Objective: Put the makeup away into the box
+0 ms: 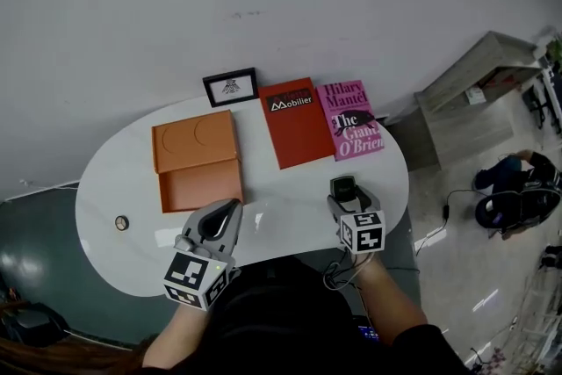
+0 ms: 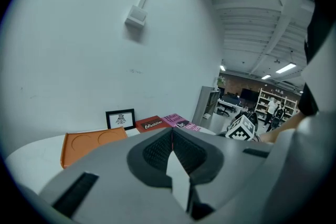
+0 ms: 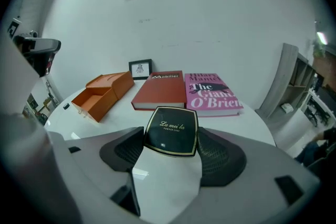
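Observation:
A black powder compact (image 3: 171,131) with gold edging and gold script sits clamped between the pads of my right gripper (image 3: 170,145), held above the white table; in the head view it shows as a dark block (image 1: 344,188) at the tip of that gripper (image 1: 347,198). The orange box (image 1: 198,161) lies open on the table's left half, lid flipped back, and it also shows in the right gripper view (image 3: 100,96). My left gripper (image 1: 215,224) hovers just in front of the box, jaws shut and empty (image 2: 172,148).
A red book (image 1: 294,122) and a pink book (image 1: 351,118) lie side by side at the table's far edge, with a small black picture frame (image 1: 231,86) to their left. A small round object (image 1: 122,223) rests near the table's left rim (image 1: 88,215).

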